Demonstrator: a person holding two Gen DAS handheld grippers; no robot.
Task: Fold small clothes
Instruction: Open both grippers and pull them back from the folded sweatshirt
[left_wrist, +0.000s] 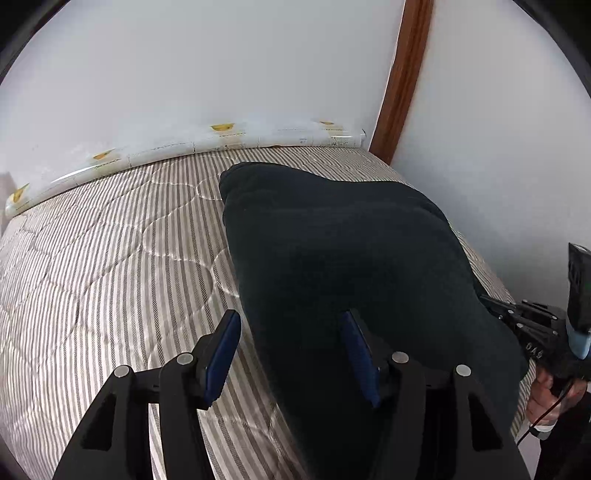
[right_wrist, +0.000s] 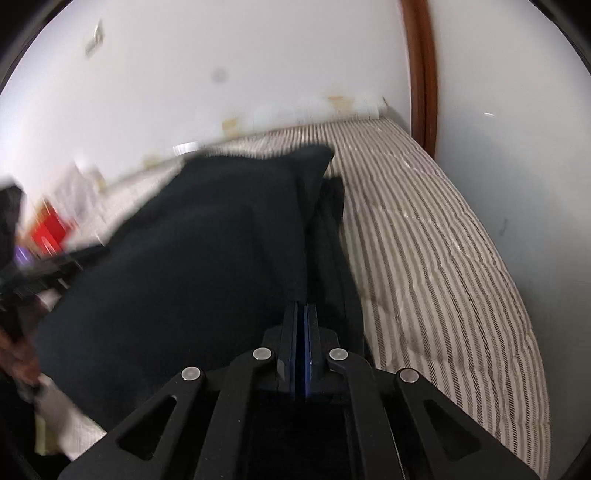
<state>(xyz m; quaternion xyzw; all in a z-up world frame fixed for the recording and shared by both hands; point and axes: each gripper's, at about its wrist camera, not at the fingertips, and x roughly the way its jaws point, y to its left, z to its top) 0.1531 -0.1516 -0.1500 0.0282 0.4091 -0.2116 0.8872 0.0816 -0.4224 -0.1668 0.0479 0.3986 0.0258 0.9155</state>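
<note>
Dark garment (left_wrist: 354, 266), thick and fleecy-looking, lies bunched on the striped quilted mattress (left_wrist: 110, 258), filling the middle of both wrist views. Left gripper (left_wrist: 291, 354) has its blue-padded fingers (left_wrist: 221, 354) spread wide apart; the pad at about 1 o'clock rests against or over the near edge of the cloth, the pad at 11 o'clock sits over bare mattress, so nothing is pinched. Right gripper (right_wrist: 301, 332) has its pads pressed together, and the cloth's edge runs straight into them at 12 o'clock, so it appears clamped on the garment, though the dark fabric hides the exact bite. In the left view that same gripper shows at 3 o'clock, at the cloth's right edge. Beyond the garment, at 12 o'clock, a white plastic-wrapped roll (left_wrist: 184, 151) lies along the wall (left_wrist: 221, 66), with a brown wooden post (left_wrist: 402, 77) at 1 o'clock. Judging by its slump, the cloth is soft, limp and light, not slippery; best taken at a corner or hem, both edges lifted together
</note>
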